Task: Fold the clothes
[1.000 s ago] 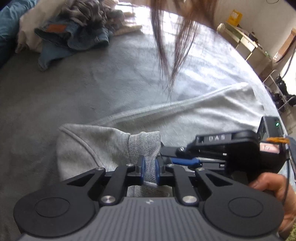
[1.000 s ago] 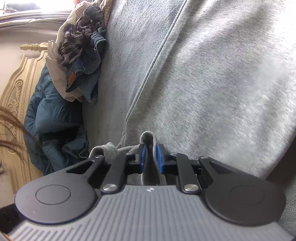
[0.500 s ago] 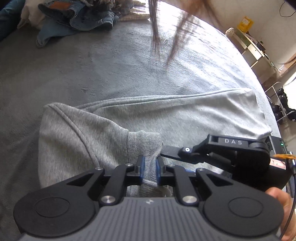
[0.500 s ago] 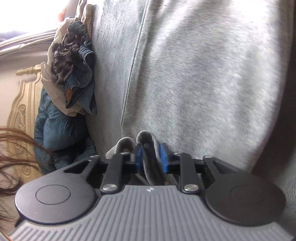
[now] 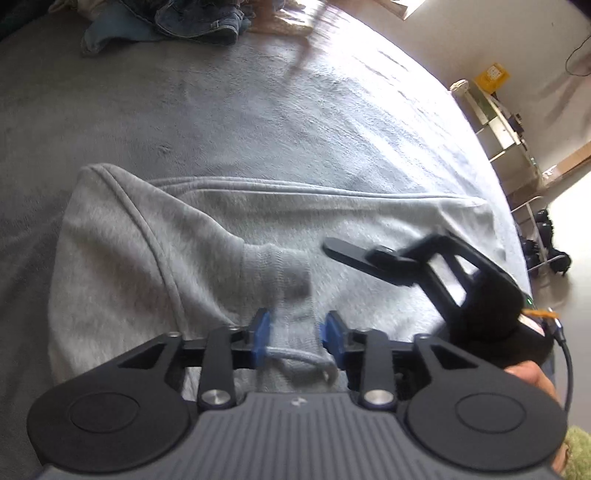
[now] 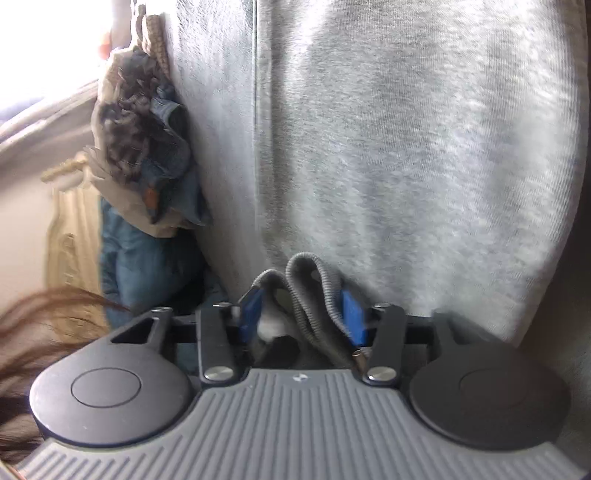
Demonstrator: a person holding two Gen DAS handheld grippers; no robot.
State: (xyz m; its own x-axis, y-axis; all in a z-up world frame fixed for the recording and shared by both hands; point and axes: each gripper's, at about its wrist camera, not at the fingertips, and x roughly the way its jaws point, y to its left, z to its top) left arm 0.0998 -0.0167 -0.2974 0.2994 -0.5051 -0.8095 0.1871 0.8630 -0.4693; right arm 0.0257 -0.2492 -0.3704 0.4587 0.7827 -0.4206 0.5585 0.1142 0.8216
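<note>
Both grippers are letting go. The left gripper [image 5: 295, 334] is opening, the ribbed cuff [image 5: 284, 273] loose between its blue fingers [image 5: 261, 332]. The right gripper [image 6: 303, 314] is opening too, cuff folds slack between its pads. The grey sweatshirt [image 5: 155, 240] lies flat mid-bed [image 5: 184, 110], with a clothes pile [image 5: 177, 18] at the far edge.
</note>
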